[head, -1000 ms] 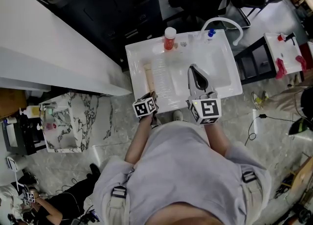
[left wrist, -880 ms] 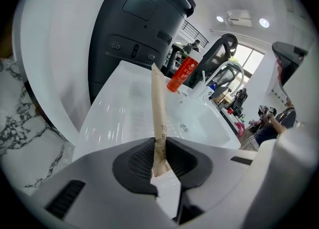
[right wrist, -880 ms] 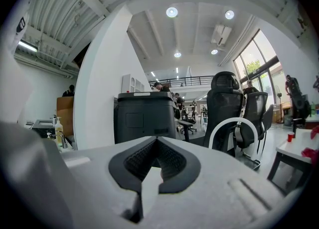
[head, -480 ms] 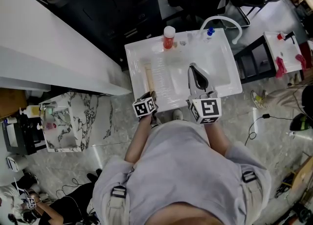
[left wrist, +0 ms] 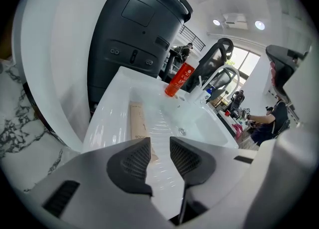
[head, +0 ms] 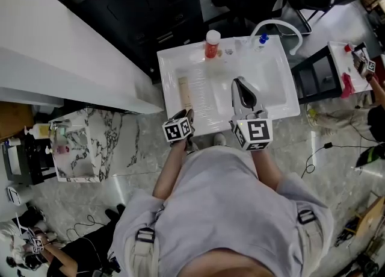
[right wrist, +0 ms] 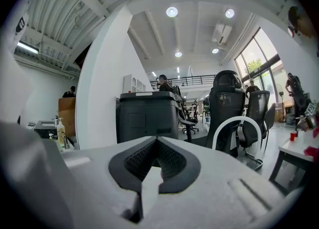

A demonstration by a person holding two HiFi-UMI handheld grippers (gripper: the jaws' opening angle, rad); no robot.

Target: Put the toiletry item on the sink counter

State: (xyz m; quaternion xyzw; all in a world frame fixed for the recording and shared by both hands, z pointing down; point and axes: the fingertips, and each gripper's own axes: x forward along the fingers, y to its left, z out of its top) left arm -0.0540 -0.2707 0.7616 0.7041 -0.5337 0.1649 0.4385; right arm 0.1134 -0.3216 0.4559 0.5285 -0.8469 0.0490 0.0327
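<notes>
The toiletry item, a long tan tube [head: 184,91], lies flat on the left ledge of the white sink counter [head: 283,104]. My left gripper [head: 187,115] sits at the counter's front edge, just behind the tube's near end. In the left gripper view the tube [left wrist: 138,122] runs away from the left pad; the jaws [left wrist: 159,149] are opening, a gap shows between the pads, and neither presses on the tube. My right gripper [head: 243,91] hovers over the basin. Its pads [right wrist: 157,149] meet with nothing between them.
A red bottle [head: 212,43] stands at the back rim beside the faucet with a blue knob [head: 260,39]. A dark cabinet [head: 156,11] is behind the sink. A marble stand [head: 78,149] is at the left, a small white table [head: 349,65] at the right.
The head view has shifted slightly. The tan tube lies in the same place on the ledge, and both grippers keep their places.
</notes>
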